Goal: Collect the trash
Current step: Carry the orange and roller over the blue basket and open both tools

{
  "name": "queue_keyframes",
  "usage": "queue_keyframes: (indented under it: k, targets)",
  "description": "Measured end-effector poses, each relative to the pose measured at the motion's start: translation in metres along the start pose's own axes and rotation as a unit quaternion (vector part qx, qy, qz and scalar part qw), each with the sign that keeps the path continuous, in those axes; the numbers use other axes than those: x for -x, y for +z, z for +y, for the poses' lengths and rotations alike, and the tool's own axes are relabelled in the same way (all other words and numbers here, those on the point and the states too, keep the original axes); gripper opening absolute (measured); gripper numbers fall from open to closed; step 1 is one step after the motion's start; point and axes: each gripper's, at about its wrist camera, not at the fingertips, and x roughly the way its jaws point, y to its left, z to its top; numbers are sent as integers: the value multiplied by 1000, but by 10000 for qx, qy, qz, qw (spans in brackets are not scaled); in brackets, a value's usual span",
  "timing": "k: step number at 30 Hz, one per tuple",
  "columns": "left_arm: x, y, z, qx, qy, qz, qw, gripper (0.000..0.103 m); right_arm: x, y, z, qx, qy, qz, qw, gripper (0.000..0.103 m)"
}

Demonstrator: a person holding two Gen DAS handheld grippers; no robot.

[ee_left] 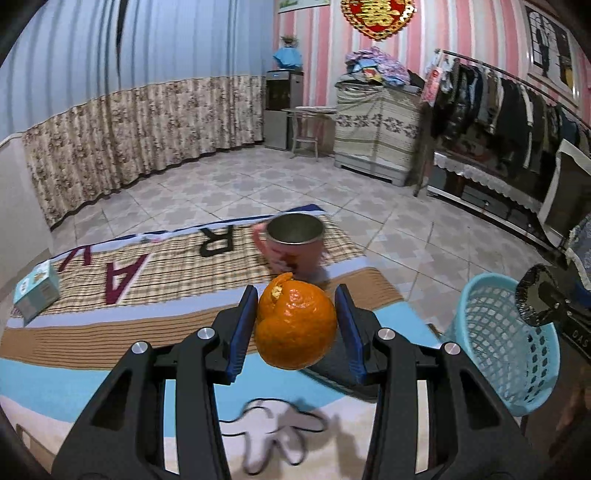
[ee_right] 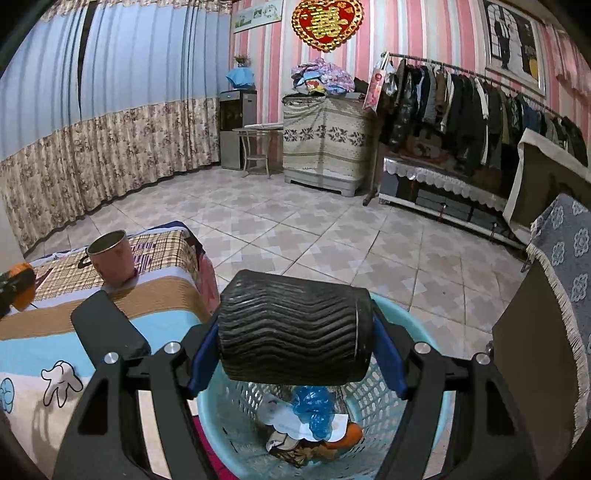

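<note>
Below, patterned cloth (ee_left: 110,332) on table; tiled floor (ee_right: 332,240).

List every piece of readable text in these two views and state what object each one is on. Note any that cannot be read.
"R", "A" and part of a "V": large letters on the plaid bedcover, seen upside down.
"OAS": partial marking on dark equipment at the right edge.
Gold character on the red heart wall ornament: too blurred to read.
Small box print: too small to read.
Wall poster: unreadable.
</note>
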Motion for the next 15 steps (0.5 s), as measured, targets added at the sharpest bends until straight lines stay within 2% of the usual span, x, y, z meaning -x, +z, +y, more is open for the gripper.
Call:
queue_keyframes:
  k: [4,8,15]
  targets:
    - [-7,-2,-24,26,-364,48,9993,42,-6,-4,-12,53,-212,106,9997,71]
    - [-15,-8,-59,-194,-634,70,9978,42,-6,-9,-39,-102,-447,156,9988,71]
    - [-24,-22,-122,-507,-1195,125,9915,42,-10,-22,-80,-350,-492,315,9977,71]
